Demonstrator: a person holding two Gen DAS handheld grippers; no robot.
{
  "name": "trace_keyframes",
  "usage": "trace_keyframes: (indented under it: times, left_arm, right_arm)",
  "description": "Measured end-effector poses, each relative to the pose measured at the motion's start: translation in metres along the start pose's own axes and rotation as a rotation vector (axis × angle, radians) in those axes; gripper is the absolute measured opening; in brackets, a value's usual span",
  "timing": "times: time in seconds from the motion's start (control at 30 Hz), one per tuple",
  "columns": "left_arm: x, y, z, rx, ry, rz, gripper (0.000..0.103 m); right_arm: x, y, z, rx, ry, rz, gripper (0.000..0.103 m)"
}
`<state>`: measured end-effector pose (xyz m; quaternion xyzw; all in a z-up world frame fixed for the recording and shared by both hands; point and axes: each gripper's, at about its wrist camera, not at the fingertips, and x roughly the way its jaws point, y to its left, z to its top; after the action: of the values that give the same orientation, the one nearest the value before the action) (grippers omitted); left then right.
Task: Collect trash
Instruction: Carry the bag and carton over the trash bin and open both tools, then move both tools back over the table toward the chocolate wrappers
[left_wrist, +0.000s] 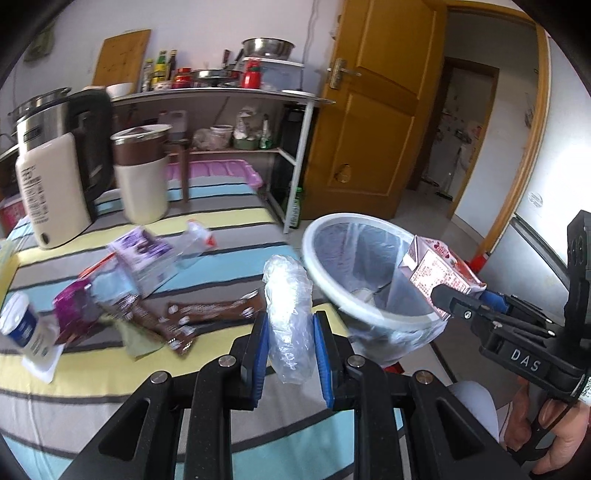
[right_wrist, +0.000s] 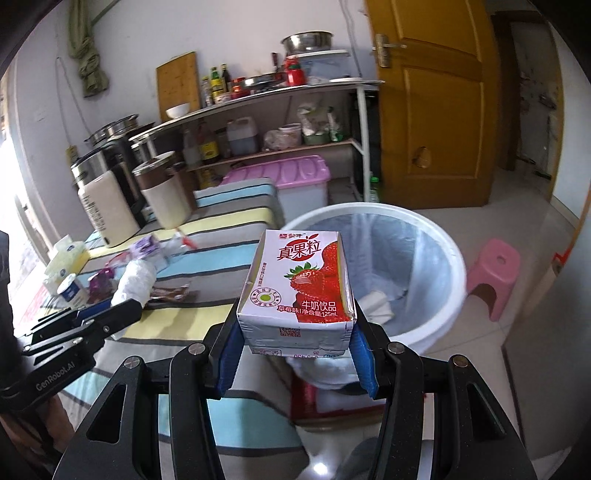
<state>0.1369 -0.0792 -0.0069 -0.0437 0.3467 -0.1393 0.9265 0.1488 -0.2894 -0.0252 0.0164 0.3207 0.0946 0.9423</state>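
Roughly midway, I'd say: the bin (right_wrist: 448, 258) beside the table (left_wrist: 221, 229) held only a white scrap, while wrappers (left_wrist: 207, 314) and a small bottle (left_wrist: 26, 328) were left on the striped cloth. The left gripper (left_wrist: 290, 328) pinched a crumpled plastic bag (left_wrist: 288, 295); the right gripper (right_wrist: 295, 354) clamped a strawberry milk carton (right_wrist: 299, 280) reading "真果粒", "125mL". The grippers said "DAS", "GenRobot.AI".

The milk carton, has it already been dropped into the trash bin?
No, the milk carton is clamped between the right tool's blue pads, in front of the white bin, not inside it.
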Motion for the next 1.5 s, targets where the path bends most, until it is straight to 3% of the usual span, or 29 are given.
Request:
trace_keyframes:
  times: [0.37,0.93,1.1,1.5]
  left_arm:
    - [0.044,-0.038,0.024,0.047,0.019,-0.094,0.024]
    - [0.096,-0.056,0.037,0.066,0.068,-0.167,0.024]
    - [0.104,-0.053,0.039,0.054,0.083,-0.174,0.030]
    - [0.087,-0.046,0.037,0.039,0.062,-0.178,0.030]
  right_arm:
    - [0.016,-0.044,0.003,0.035,0.026,-0.077,0.053]
    - [0.049,-0.063,0.005,0.027,0.106,-0.103,0.053]
    - [0.052,-0.063,0.004,0.029,0.112,-0.108,0.054]
    - [0.037,-0.057,0.004,0.029,0.082,-0.095,0.056]
